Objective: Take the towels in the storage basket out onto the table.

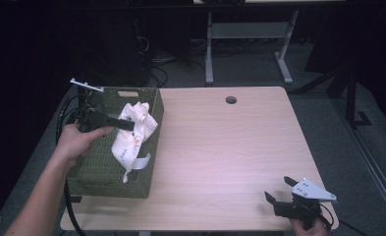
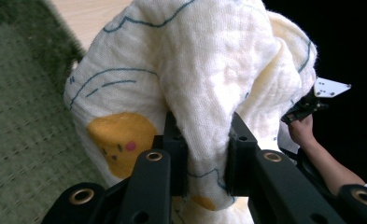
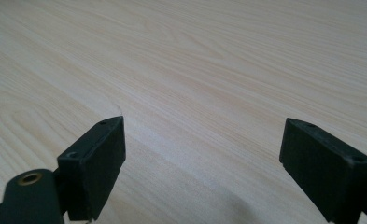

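A cream-white cloth (image 1: 133, 129) with blue lines and yellow patches hangs over the green woven basket (image 1: 100, 167) at the table's left edge. My left gripper (image 1: 129, 125) is shut on the cloth (image 2: 190, 79), bunching it between its two black pads; a white strap of the cloth dangles toward the basket's right wall. In the left gripper view the basket's green weave (image 2: 22, 112) lies to the left below the cloth. My right gripper (image 1: 279, 189) rests low at the table's front right corner, jaws wide open over bare wood (image 3: 200, 93), with nothing between them (image 3: 202, 163).
The light wooden table (image 1: 230, 147) has a round cable hole (image 1: 231, 100) near its far edge. Black cables trail down the left side of the basket. A desk frame's legs (image 1: 209, 49) stand on the floor beyond the table.
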A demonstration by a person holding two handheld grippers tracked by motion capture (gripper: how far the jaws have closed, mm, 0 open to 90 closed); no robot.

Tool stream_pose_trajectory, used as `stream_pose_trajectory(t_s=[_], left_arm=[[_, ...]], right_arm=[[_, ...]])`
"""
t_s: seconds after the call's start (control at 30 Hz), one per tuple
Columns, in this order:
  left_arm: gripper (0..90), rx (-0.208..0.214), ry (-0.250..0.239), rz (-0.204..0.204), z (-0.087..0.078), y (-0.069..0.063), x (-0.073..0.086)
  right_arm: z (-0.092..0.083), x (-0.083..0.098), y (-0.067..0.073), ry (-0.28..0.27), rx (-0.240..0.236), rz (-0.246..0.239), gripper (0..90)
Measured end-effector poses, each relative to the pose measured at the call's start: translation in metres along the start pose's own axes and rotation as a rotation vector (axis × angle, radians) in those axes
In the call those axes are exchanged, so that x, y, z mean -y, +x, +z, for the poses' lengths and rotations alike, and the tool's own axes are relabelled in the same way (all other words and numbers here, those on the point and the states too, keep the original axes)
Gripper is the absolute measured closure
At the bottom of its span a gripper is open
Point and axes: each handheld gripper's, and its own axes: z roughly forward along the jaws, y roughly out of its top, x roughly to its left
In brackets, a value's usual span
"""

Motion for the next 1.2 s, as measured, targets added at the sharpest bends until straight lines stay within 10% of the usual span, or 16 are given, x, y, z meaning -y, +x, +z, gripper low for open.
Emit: stream_pose_trajectory(t_s=[1.2], left_arm=[[74.1, 0.077, 0.085, 0.074, 0.088, -0.035, -0.027]], right_arm=[[-0.002, 0.001, -0.005, -0.017, -0.005, 0.013, 13.9]])
